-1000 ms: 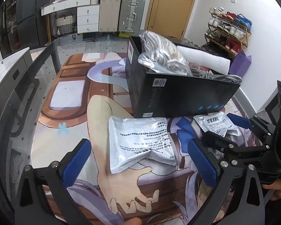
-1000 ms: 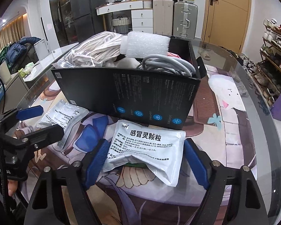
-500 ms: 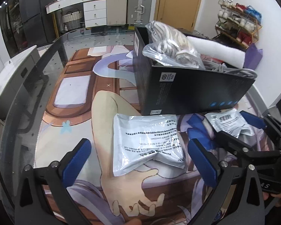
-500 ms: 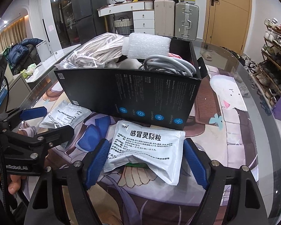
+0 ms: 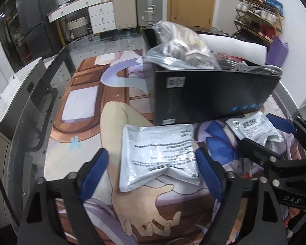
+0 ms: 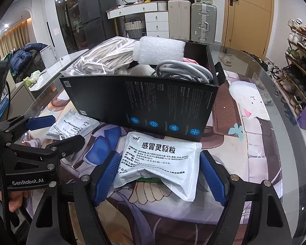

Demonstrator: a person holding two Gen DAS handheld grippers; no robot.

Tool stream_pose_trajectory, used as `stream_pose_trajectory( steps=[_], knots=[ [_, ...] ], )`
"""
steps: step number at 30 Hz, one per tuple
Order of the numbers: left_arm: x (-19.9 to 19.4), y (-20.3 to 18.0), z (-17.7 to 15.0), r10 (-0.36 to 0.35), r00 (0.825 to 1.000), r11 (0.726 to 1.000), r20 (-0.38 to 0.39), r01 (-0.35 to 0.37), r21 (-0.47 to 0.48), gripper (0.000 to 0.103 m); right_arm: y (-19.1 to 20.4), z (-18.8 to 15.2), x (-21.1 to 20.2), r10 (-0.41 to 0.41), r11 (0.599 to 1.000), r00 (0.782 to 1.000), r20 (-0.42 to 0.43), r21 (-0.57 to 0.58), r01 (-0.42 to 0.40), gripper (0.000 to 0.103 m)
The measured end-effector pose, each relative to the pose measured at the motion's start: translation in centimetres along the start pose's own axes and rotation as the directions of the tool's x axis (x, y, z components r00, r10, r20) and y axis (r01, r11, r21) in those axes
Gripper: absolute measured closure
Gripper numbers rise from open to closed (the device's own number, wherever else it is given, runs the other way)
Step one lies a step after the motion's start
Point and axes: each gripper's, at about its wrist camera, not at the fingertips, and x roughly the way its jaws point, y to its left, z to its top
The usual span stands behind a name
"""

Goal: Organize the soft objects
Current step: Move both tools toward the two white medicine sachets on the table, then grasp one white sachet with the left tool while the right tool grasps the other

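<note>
A black box [image 5: 210, 96] stands on the glass table, full of a bagged rope bundle [image 5: 181, 47], a white foam roll [image 6: 159, 50] and a grey cable coil [image 6: 183, 71]. One silver medicine pouch [image 5: 159, 155] lies flat between the open fingers of my left gripper [image 5: 153, 171]. A second pouch [image 6: 159, 161] with Chinese print lies between the open fingers of my right gripper [image 6: 159, 175]. Each gripper shows in the other's view: the right one [image 5: 275, 143], the left one [image 6: 49, 134]. Both pouches rest on the mat in front of the box [image 6: 144, 102].
The round glass table has a printed anime mat [image 5: 87, 122] and a curved rim [image 6: 295, 143]. Suitcases [image 6: 202, 22], drawers and a wicker basket stand behind; a shoe rack [image 6: 299, 47] is at the right.
My left gripper has moved forward and slightly left, so its pouch sits closer between the fingers. The right gripper has closed in slightly on its pouch. Both pouches lie unmoved.
</note>
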Motion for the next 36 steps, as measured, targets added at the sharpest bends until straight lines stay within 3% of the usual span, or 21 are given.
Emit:
stream_pose_trajectory(
  steps=[3,9,18,26,36],
  knots=[
    [-0.6,-0.3,-0.3,-0.016,1.000,1.000,0.020,0.016,0.026,0.038,0.3,0.0,0.1,-0.012,1.000,1.000,-0.004,-0.011,0.012,0.022],
    [-1.1,0.1,-0.8,-0.034,0.998,0.999,0.055,0.033,0.015,0.051,0.6,0.0,0.1,-0.013,1.000,1.000,-0.005,-0.012,0.013,0.022],
    [-1.6,0.4,-1.1,-0.078,0.994,0.997,0.077,0.079,-0.017,0.056,0.6,0.1,-0.1,-0.012,1.000,1.000,-0.006,-0.016,0.012,0.023],
    [-1.9,0.2,-1.6,-0.110,0.989,0.994,0.101,0.112,-0.019,0.057,0.7,-1.3,-1.4,0.004,0.998,1.000,0.009,-0.057,-0.003,0.040],
    [-4.0,0.5,-1.8,-0.145,0.978,0.987,0.153,0.153,-0.041,0.058,1.0,-2.8,-3.4,0.018,0.998,0.999,0.047,-0.063,-0.015,0.044]
  ],
)
